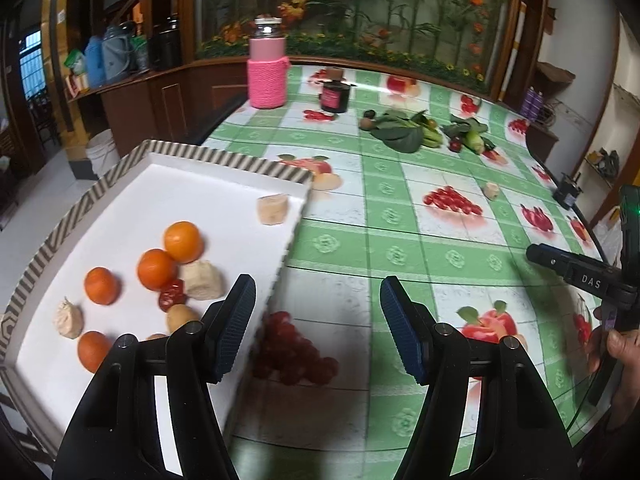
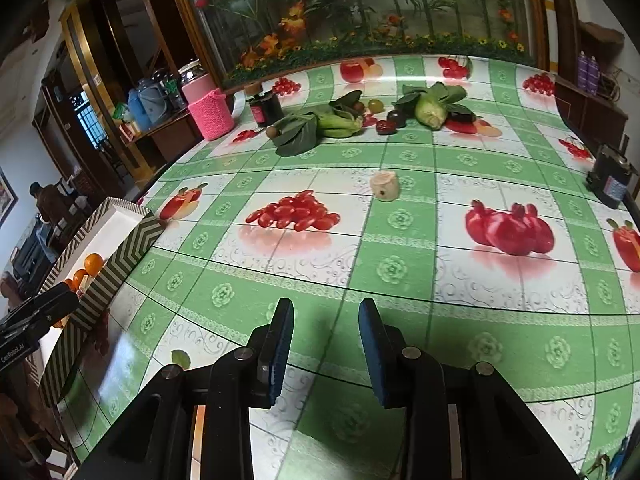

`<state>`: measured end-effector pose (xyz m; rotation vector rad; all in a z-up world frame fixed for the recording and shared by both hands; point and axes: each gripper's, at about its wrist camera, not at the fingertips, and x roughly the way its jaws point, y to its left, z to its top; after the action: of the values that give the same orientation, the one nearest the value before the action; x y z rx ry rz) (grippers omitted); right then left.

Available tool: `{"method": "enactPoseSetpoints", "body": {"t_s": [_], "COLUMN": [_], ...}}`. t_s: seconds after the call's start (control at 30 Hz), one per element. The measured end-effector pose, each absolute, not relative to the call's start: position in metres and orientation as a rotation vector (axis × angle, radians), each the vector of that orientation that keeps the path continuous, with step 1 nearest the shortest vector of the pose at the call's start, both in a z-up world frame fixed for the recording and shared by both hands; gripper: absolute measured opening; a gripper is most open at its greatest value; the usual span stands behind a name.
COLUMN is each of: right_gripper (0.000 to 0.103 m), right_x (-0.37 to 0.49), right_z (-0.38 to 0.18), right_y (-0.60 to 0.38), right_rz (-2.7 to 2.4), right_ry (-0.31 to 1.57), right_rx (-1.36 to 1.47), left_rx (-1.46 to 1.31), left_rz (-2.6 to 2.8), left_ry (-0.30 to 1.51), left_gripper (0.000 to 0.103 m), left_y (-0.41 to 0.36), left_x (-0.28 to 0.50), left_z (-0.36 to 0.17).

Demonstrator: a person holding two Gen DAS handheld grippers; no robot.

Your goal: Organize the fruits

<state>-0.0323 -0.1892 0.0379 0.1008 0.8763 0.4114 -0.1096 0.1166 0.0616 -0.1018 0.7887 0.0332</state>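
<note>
Oranges (image 1: 182, 242) and banana chunks (image 1: 202, 280) loose in white tray (image 1: 224, 184)

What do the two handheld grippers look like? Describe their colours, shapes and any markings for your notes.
The left gripper and the right gripper are both matte black, with angular, hollowed frames and round silver-grey pivot pins. Each finger ends in a flat, dark blue ribbed pad. From the left wrist view, the right gripper carries white "DAS" lettering and a green light on its body. A bare hand grips it; no sleeve shows.
</note>
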Motion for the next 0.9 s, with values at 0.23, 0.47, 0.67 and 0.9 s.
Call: {"method": "enactPoseSetpoints", "body": {"t_s": [0.23, 0.47, 0.67, 0.9], "right_gripper": [0.034, 0.034, 0.035, 0.036], "right_x": [-0.034, -0.040, -0.052, -0.062], "right_z": [0.035, 0.042, 0.054, 0.057], "right_y": [-0.185, -0.206, -0.239, -0.268], "right_rz": [0.416, 0.374, 0.312, 0.266], "right_ry": [0.885, 0.868, 0.840, 0.838], "right_rx": [0.076, 0.077, 0.079, 0.096], "left_rx": [-0.094, -0.079, -0.082, -0.086], "left_rz": [0.015, 0.000, 0.005, 0.000], "left_ry": [0.811, 0.812, 0.815, 0.829], "left_gripper": [0.065, 0.065, 0.065, 0.065], "left_y": [0.108, 0.106, 0.110, 0.118], "left_x": [-0.104, -0.103, -0.100, -0.100], "left_z": [0.053, 0.051, 0.050, 0.048]}}
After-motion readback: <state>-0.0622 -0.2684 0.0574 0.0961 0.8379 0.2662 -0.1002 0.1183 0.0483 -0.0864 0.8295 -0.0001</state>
